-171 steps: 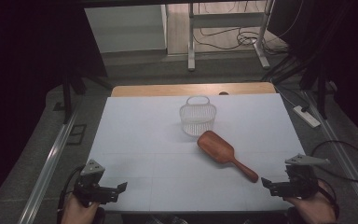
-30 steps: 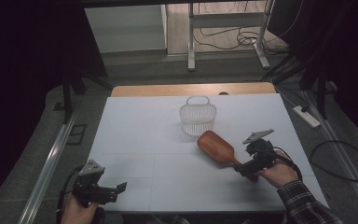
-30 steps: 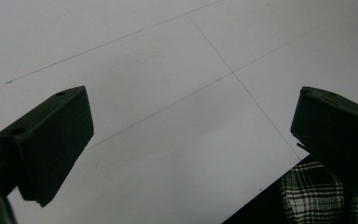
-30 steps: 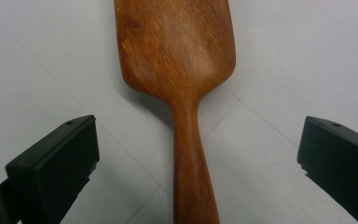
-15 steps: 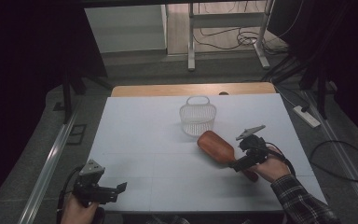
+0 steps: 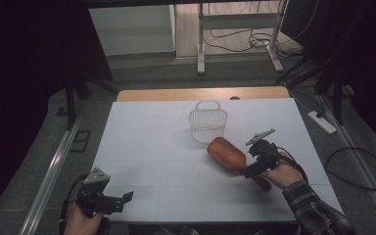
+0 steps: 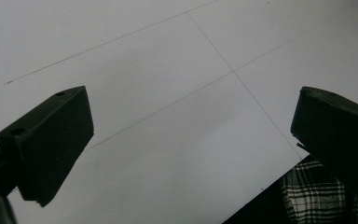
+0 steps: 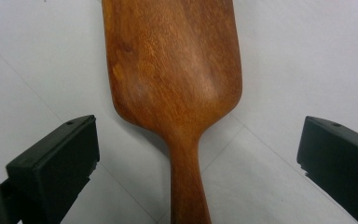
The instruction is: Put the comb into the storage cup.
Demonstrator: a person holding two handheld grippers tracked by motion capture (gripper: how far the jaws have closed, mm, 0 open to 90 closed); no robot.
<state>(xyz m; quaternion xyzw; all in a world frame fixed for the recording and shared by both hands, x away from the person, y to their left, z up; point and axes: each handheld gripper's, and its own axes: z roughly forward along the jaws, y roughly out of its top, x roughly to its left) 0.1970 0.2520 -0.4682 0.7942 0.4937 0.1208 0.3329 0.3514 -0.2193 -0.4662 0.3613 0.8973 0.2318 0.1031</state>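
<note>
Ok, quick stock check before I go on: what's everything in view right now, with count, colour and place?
Wooden brush: one, reddish brown, right of table centre, handle between the open right fingers.
Wire basket: one, white, upright, just beyond the brush.
Table: one, white top, wood strip at far edge.
Power strip: one, white, floor right of table.
Left gripper: one, black, near-left table edge, open.
Right gripper: one, black, over the brush handle, open.

Smooth wooden brush point(image 8: 172, 74), perhaps varnished
</note>
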